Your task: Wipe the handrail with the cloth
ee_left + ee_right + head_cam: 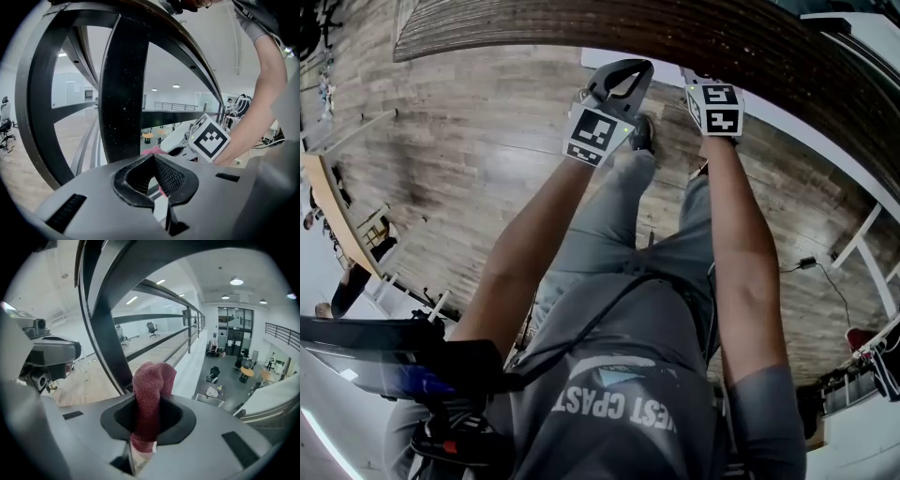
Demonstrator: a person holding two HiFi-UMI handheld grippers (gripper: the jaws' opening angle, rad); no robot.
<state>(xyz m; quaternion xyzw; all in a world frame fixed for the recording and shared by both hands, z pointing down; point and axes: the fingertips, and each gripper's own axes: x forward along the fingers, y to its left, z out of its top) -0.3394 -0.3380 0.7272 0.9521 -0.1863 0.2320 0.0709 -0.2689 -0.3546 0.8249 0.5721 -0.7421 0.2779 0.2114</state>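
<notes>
The red cloth stands bunched upright, clamped between the jaws of the right gripper, just beside a dark upright of the railing and under the curved handrail; whether it touches the rail is not clear from these views. To wipe well, the protruding fold should press flat on the rail and travel along its curve; the left gripper is closed and empty close beside. Beyond the railing lies an open drop to a lower floor, so strokes should stay on the near side.
</notes>
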